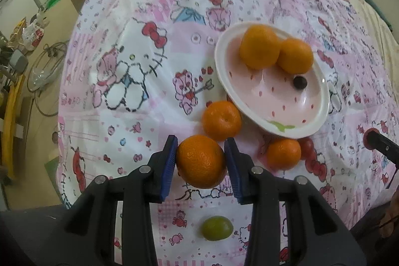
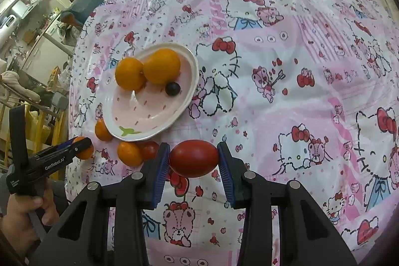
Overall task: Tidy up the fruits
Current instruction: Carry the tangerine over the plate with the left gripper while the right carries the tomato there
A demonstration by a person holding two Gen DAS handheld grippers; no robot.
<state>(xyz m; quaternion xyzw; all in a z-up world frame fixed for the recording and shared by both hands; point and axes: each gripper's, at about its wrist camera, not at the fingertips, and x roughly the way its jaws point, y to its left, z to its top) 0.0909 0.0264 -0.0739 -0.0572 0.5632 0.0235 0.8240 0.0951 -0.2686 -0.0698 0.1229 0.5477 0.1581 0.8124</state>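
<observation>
We are holding one orange mandarin (image 1: 200, 161) between the blue pads of our left hand-held gripper (image 1: 201, 161), the jaws pressing on its sides, and it is hanging clear of the patterned cloth (image 1: 139, 16) covering the table. Our right hand-held gripper (image 2: 194, 158) is clamping a red oval tomato (image 2: 194, 158) in the same way.

The pink plate (image 1: 311, 126) is sitting at one o'clock from the left gripper in the left wrist view. We judge the main risk to be the round mandarin slipping from the narrow pads while we are carrying it over, since they are gripping only its sides. Setting it down carelessly could also nudge the fruit already on the plate and send it rolling over the low rim.

Counting in the left wrist view: five mandarins, namely two on the plate (image 1: 259, 46), two loose on the cloth (image 1: 221, 120) at the plate's six to seven o'clock edge, and one in our grip. One dark berry (image 1: 299, 82) is lying on the plate. One small red fruit (image 1: 308, 147) is resting beside a loose mandarin, and one green fruit (image 1: 217, 228) is lying at six o'clock.
</observation>
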